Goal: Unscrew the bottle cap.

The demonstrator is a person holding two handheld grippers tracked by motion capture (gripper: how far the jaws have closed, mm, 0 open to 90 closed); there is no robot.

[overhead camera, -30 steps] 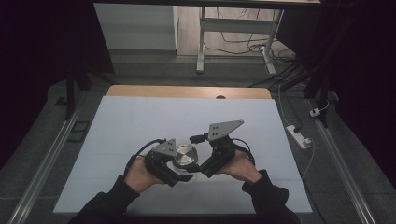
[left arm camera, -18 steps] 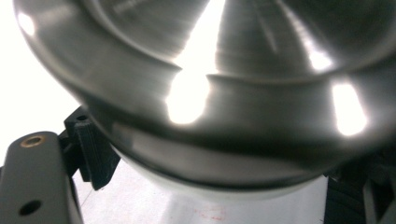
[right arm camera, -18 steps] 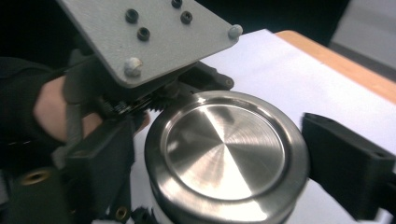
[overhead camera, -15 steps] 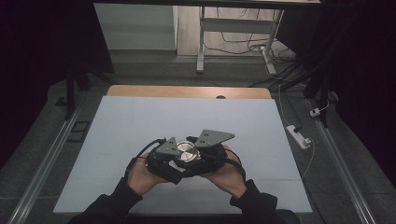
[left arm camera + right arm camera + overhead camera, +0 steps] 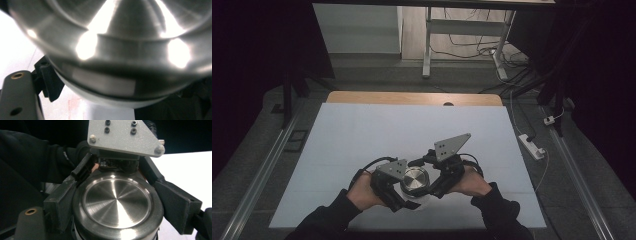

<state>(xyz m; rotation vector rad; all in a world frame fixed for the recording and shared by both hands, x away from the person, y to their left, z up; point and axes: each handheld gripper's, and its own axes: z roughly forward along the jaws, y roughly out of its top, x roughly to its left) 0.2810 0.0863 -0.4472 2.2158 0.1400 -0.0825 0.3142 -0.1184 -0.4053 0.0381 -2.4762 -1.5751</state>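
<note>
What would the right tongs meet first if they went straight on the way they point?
Probably the steel lid, right in front of them; the left tongs hold the container beyond. Whether the right tongs already touch it is unclear.

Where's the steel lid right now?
In the high view the steel lid sits near the table's front edge, between the left gripper and right gripper; the left gripper's jaws clamp the container under it.

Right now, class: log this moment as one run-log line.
left gripper: shut on steel-lidded tin | right gripper: fingers have just been opening, beside it, no grip seen
</note>
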